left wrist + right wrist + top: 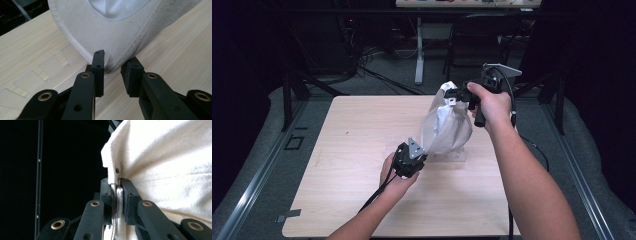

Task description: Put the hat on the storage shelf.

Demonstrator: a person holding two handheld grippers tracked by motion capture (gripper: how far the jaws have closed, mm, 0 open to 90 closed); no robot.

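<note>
The right gripper (116,187) is pinched tight on the top edge of the cream cloth bag (447,127), holding it up above the far right part of the table (337,200), while the left gripper (112,72), its jaws open, sits at the bag's bottom edge, ready to grab.

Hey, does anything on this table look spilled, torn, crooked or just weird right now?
Nothing looks spilled or torn. The cream cloth bag hangs slanted, its top pinched in the raised right gripper, its bottom edge near the table. The left gripper is open around that bottom edge. A clear plastic piece lies flat beside it.
</note>
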